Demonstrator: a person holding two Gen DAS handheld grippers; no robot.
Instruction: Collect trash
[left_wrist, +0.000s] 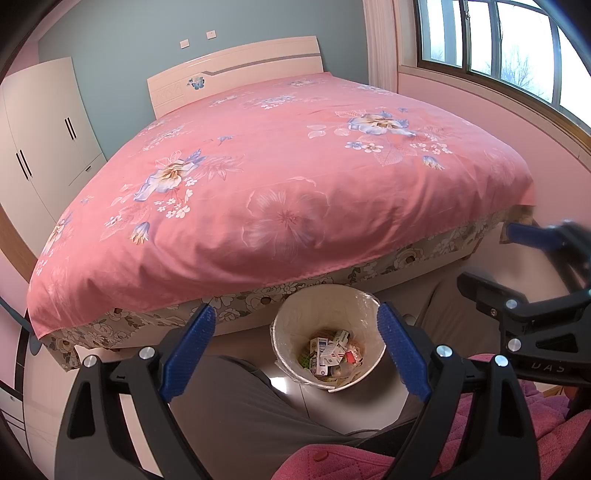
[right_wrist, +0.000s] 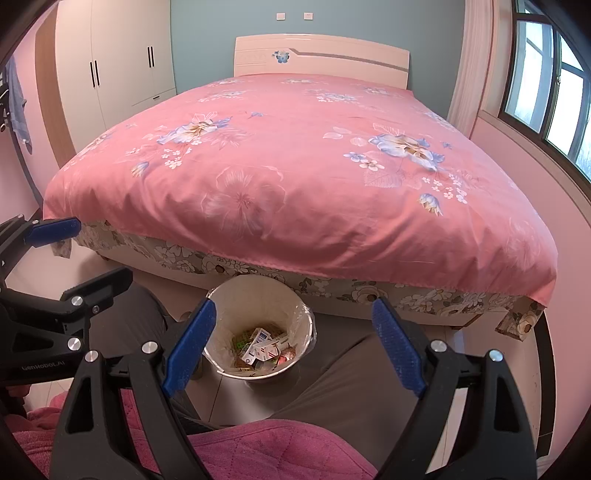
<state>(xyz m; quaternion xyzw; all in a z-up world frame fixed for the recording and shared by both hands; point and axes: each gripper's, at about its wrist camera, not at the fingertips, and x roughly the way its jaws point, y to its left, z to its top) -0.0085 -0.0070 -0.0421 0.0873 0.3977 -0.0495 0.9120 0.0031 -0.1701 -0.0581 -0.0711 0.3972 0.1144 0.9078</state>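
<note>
Both hand-held grippers hang wide and empty over a seated person's grey-trousered knees (left_wrist: 236, 413): the left hand-held gripper (left_wrist: 295, 354) and the right hand-held gripper (right_wrist: 291, 354) each frame the white lined waste bin (left_wrist: 364, 380) on the floor between the legs. The bin sits at about twelve o'clock, just beyond the left one's blue pads (left_wrist: 188, 354), and at about eleven o'clock from the right's. Crumpled cartons and wrappers (right_wrist: 264, 347) already lie inside. Beyond, the pink floral bedspread (right_wrist: 295, 177) shows no litter, so the sound move is probably to scan wider before reaching, keeping jaws apart until a piece lies squarely between them
</note>
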